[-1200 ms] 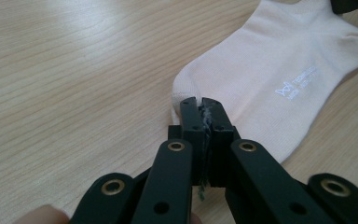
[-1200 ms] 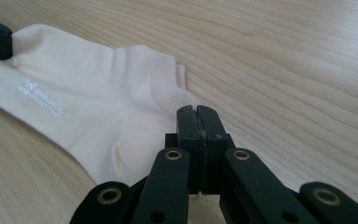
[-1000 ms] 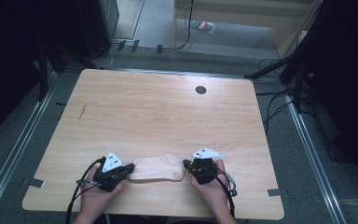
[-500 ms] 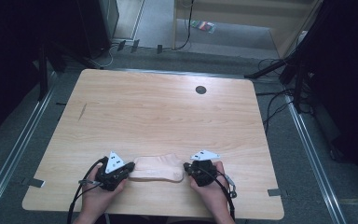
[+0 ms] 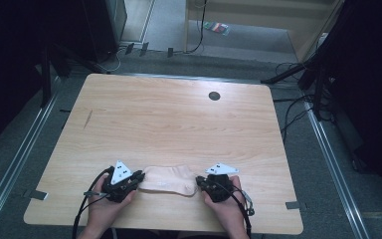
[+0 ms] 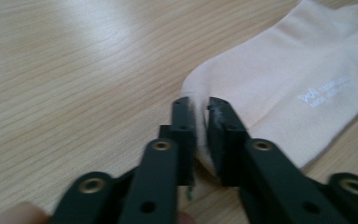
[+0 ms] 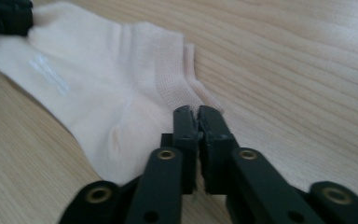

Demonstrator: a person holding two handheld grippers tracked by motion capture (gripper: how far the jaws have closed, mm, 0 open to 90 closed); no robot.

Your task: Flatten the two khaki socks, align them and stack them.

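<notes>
Two ends of one pale pink sock (image 5: 168, 180), each taken by a gripper. Lies flat on the wooden table (image 5: 179, 119), close to the near edge and about in the middle of its width, well apart from the small dark round hole (image 5: 214, 95) at the far side.

Runs with its long axis from left to right, nearly parallel to the near edge of the table. Points with the rounded toe end to the left and with the ribbed cuff (image 7: 172, 70) to the right. Bulges a little toward the person at the right part, where the heel is. Carries small white lettering (image 6: 324, 91) on the upper face, not readable.

Left gripper (image 5: 140, 177): held low by the left hand (image 5: 104, 209), jaws pointing to the right, along the sock. In the left gripper view, jaws close together with only a narrow gap, and the edge of the toe pinched between the tips.

Right gripper (image 5: 199, 181): held low by the right hand (image 5: 226, 209), jaws pointing to the left, toward the other gripper. In the right gripper view, jaws pressed almost fully together at the corner of the cuff, gripping thin cloth there as far as can be seen; rest of the sock spread flat beyond them, up to the black tips of the left gripper in the far corner.

Lies between the two grippers without a visible fold, touching the wood along its whole length.
</notes>
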